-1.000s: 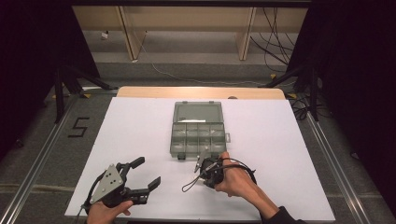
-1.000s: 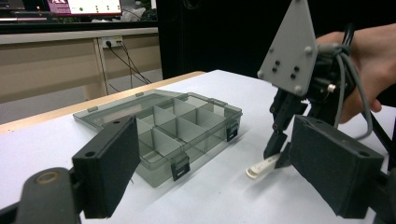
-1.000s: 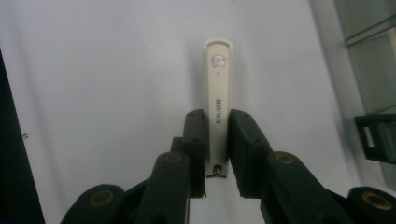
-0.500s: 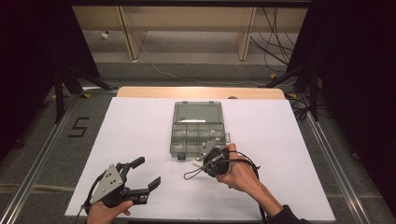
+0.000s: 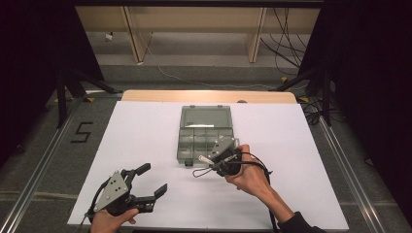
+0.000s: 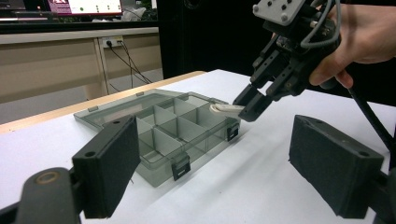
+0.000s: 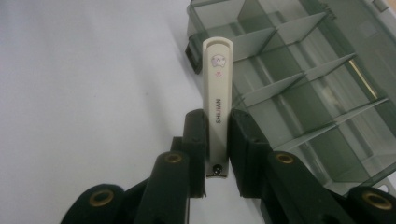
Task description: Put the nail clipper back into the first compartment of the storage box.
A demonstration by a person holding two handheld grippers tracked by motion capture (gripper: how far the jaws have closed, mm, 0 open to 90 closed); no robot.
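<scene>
A cream-white nail clipper (image 7: pixel 218 70) sticks out forward from my right gripper (image 7: pixel 218 126), which is shut on its rear end. The clipper (image 6: pixel 224 108) hangs level, just above the near right edge of a smoky grey compartment box (image 5: pixel 204 133). The box (image 6: pixel 159 126) lies with its lid folded flat at the far side, and its compartments look empty. In the high view the right gripper (image 5: pixel 210 159) is at the box's near right corner, pointing left. My left gripper (image 5: pixel 154 178) sits low at the near left of the table, open, with nothing between its jaws (image 6: pixel 224 168).
A white sheet (image 5: pixel 145 131) covers the table, with a wooden strip (image 5: pixel 209 95) along its far edge. Black cables trail from the right gripper across the sheet. Dark stands and floor cables lie beyond the table.
The right gripper has risen and moved away from the person toward the box, carrying the nail clipper. The left gripper has stayed where it was.
</scene>
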